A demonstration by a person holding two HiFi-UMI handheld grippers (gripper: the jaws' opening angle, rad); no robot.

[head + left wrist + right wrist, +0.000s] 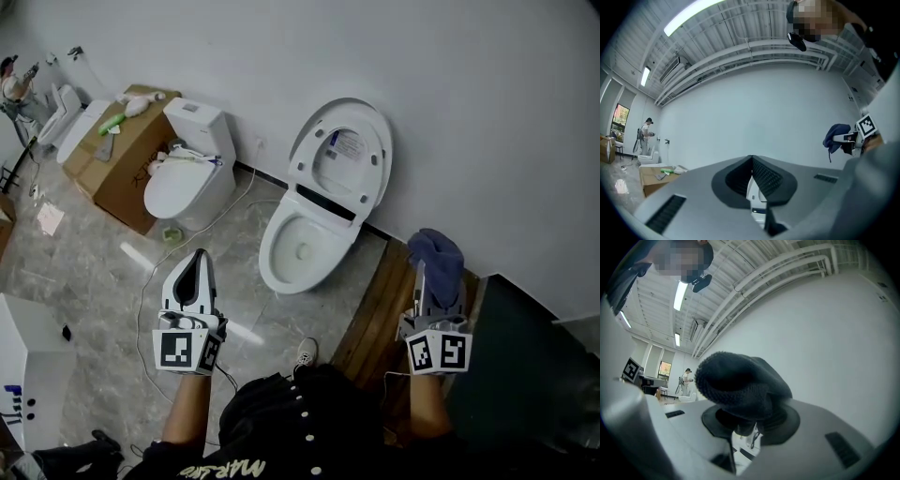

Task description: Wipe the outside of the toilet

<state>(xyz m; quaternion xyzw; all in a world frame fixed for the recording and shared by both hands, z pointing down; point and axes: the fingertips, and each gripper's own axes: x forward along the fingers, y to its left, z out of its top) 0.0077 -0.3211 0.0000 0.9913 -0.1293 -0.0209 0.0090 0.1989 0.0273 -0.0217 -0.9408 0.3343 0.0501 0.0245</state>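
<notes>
The white toilet (305, 246) stands against the wall in the head view, with its lid and seat (342, 155) raised. My right gripper (433, 281) is to the right of the bowl and is shut on a dark blue cloth (439, 258). In the right gripper view the cloth (740, 385) bulges out over the jaws of that gripper (750, 420). My left gripper (198, 260) is held to the left of the bowl, apart from it. Its fingers (764, 176) meet with nothing between them. Both grippers point up toward the wall.
A second toilet (189, 173) and a cardboard box (120, 164) stand at the left, with cables across the grey floor. A wooden strip (373, 309) and a dark block (530, 361) lie at the right. A white cabinet (28, 375) is near left. A person (645, 136) works far off.
</notes>
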